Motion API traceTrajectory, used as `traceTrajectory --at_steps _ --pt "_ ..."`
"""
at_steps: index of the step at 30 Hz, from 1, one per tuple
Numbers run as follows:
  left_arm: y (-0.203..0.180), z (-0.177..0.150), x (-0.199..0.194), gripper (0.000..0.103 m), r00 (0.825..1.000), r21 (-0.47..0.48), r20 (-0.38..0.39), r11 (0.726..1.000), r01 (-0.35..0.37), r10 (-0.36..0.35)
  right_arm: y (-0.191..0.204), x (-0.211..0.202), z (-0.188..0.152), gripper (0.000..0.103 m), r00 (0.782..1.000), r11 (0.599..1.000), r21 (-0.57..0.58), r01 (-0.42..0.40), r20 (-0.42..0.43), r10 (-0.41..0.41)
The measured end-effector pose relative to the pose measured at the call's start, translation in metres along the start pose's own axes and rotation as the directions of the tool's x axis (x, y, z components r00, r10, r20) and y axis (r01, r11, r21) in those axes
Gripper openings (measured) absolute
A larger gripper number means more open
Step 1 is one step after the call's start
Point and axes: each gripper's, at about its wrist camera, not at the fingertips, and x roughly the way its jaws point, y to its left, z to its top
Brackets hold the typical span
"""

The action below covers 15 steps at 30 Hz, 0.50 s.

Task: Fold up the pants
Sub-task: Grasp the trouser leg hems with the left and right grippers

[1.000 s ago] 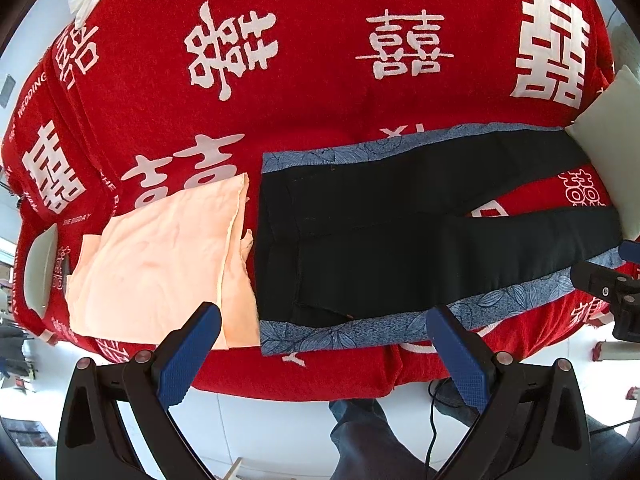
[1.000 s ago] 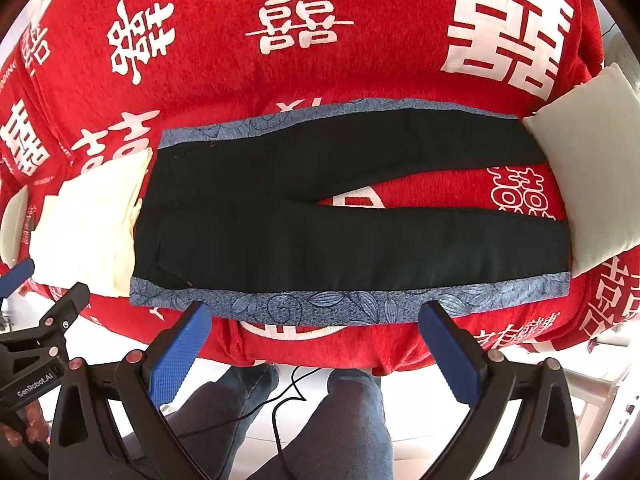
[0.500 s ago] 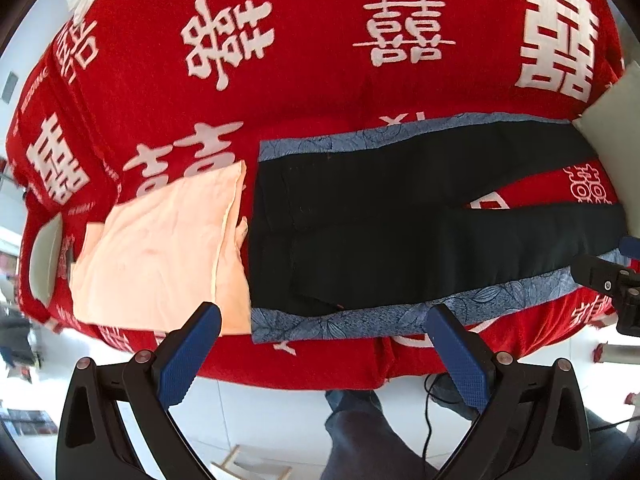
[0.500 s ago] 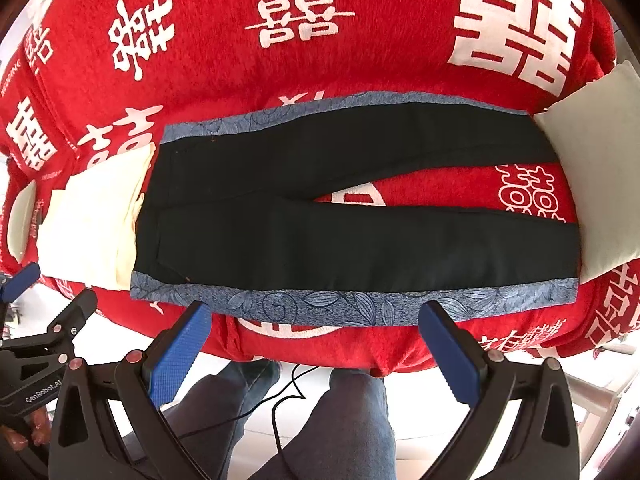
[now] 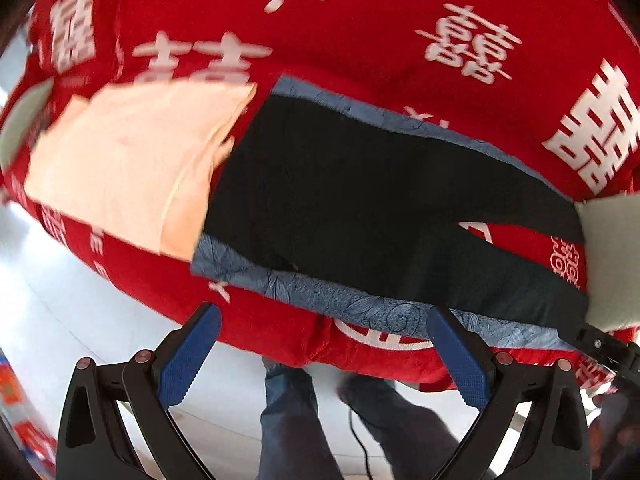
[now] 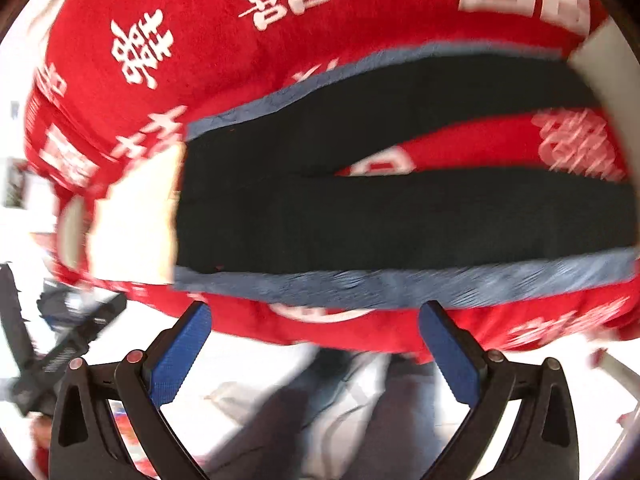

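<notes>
Since pants (image 5: 360, 200) lie flat, legs splayed on red cover (image 5: 360, 40), we judge folding unstarted. Left gripper (image 5: 324, 344), right gripper (image 6: 316, 340): jaws wide, empty, short of near hem.

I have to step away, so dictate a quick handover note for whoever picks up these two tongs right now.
Left tongs: open, empty, hovering off the near edge of the bed.
Right tongs: open, empty, likewise short of the cloth.
The black pants with blue-grey patterned side stripes lie flat and spread on the red blanket with white characters, legs apart, waist beside the folded peach cloth.
Done: pants laid out.
Left: every fold; nothing gripped yet.
</notes>
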Motion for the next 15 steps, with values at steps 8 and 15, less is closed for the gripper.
traceTrajectory --at_steps 8,15 --pt "0.06 -0.004 0.082 0.103 0.99 -0.102 -0.042 0.986 0.133 -0.138 -0.015 0.113 -0.035 0.08 0.927 0.899 0.26 -0.352 -0.036 0.374" --pt "0.086 -0.018 0.144 0.09 0.967 -0.129 -0.079 0.964 0.232 -0.243 -0.016 0.212 -0.069 0.068 0.885 0.848 0.313 -0.427 -0.049 0.463"
